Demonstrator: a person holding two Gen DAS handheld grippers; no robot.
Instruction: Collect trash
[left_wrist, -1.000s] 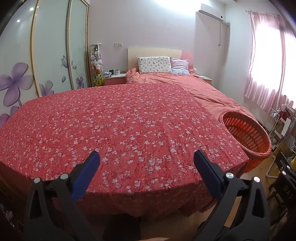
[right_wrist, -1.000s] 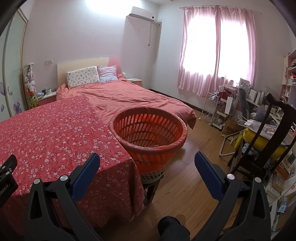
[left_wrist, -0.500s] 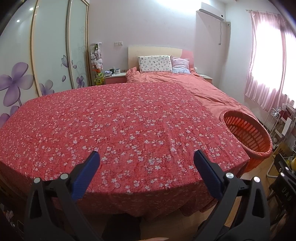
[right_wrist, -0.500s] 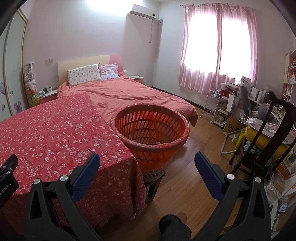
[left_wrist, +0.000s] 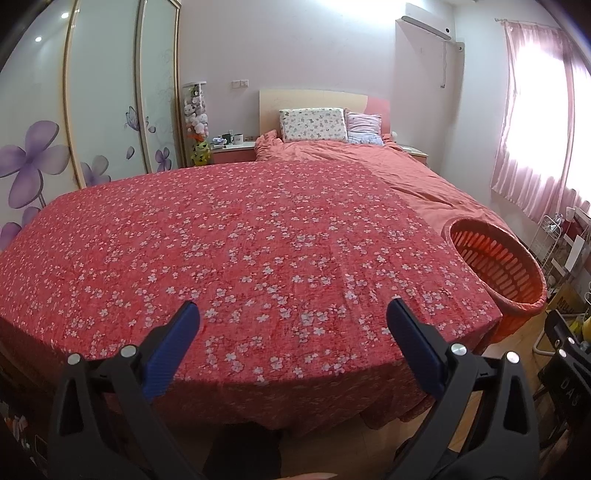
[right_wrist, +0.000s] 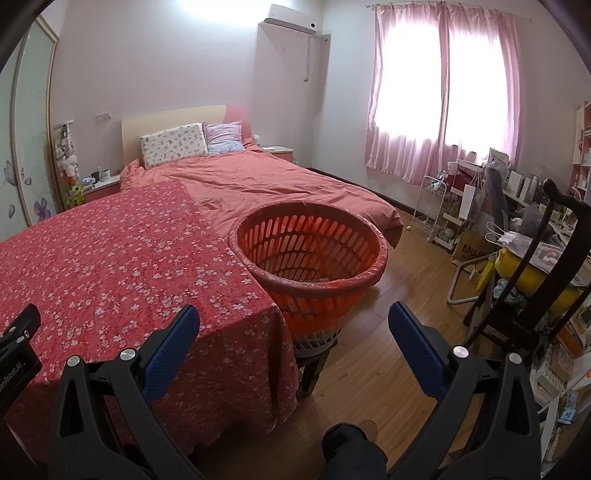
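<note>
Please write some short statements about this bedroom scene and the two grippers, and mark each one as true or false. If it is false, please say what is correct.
1. The left gripper is open and holds nothing. True.
2. The right gripper is shut on a piece of trash. False: it is open and empty.
3. The orange basket stands beside the corner of the table covered by the red flowered cloth. True.
4. The orange basket lies tipped over on the floor. False: it is upright, raised on a low support.
5. Trash is scattered over the red flowered cloth. False: no trash shows on it in either view.
6. The pink curtains are drawn across the bright window. True.
</note>
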